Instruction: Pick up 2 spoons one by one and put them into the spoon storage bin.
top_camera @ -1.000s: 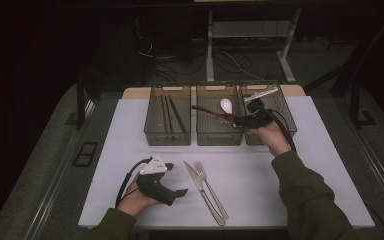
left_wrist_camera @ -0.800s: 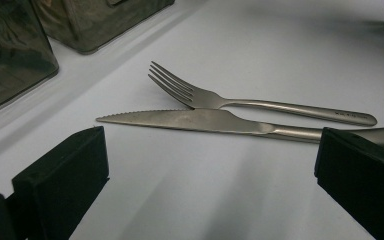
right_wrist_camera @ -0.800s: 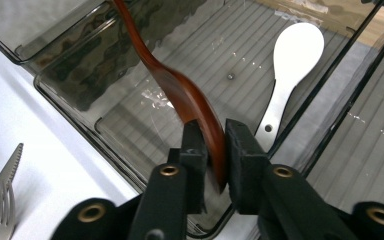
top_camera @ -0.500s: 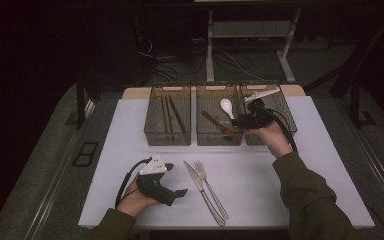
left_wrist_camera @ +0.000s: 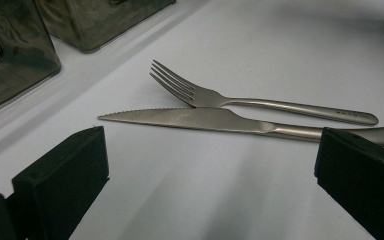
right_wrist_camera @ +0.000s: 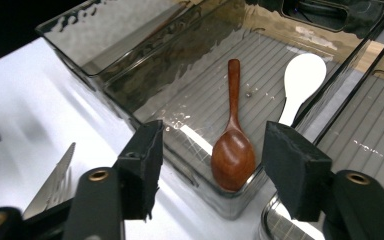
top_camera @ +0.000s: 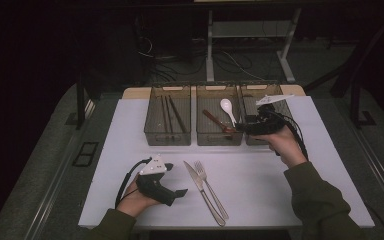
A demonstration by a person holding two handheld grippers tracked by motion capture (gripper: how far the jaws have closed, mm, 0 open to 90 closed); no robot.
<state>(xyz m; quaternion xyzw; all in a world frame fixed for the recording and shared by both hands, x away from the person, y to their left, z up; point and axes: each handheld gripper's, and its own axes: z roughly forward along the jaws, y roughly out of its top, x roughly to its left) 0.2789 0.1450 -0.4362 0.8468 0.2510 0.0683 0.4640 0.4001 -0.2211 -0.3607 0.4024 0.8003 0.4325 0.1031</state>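
Note:
A brown wooden spoon lies on the floor of the middle clear bin, beside a white spoon. My right gripper hovers at that bin's front right corner. Its jaws have just been opening and stand apart with nothing pressed between the pads. My left gripper rests on the white mat at the front left, open and empty, pointing at a steel knife and fork that lie side by side.
Three clear bins stand in a row at the back of the white mat. The left bin holds dark chopsticks. The right bin sits partly behind my right hand. Desk legs and cables are beyond the table.
My right gripper held the wooden spoon over the middle bin; now the spoon lies in the bin and the gripper has opened and drawn back slightly. The left gripper stayed still.

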